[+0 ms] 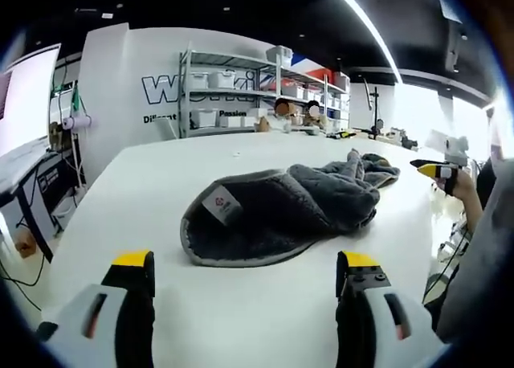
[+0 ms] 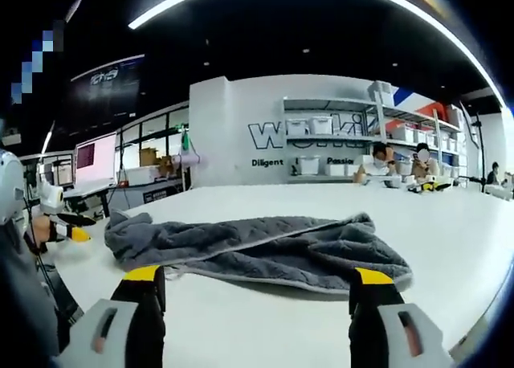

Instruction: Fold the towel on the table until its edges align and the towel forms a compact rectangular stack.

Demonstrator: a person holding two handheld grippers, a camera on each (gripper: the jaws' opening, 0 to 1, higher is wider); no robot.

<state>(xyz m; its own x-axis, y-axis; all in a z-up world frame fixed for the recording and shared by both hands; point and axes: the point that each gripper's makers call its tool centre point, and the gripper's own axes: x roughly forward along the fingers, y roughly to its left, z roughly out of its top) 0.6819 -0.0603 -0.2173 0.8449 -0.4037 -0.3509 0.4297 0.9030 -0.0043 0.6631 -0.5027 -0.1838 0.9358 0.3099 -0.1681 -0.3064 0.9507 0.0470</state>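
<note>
Lying crumpled on a white table (image 1: 120,191) is one grey towel (image 1: 281,211), unfolded and bunched. In the left gripper view it shows a rounded near end with a lighter stitched hem, a white label with a red mark (image 1: 222,204) turned up on that end, and a heaped, twisted mass trailing away toward the far right. In the right gripper view the same towel (image 2: 265,251) stretches across the tabletop (image 2: 450,231) as a long low shape, plush pile on top, pale binding along its front edge, one end gathered into folds at the left. Left gripper (image 1: 245,276): black jaws with yellow tips, spread wide apart, holding nothing, poised just short of the towel's rounded end. Right gripper (image 2: 259,289): same make, jaws likewise apart and empty, near the towel's long front edge. Background: metal shelving with white storage boxes (image 1: 241,91), a white wall with dark lettering (image 2: 305,135), seated people at the far side, monitors (image 2: 95,157) at one edge.
</note>
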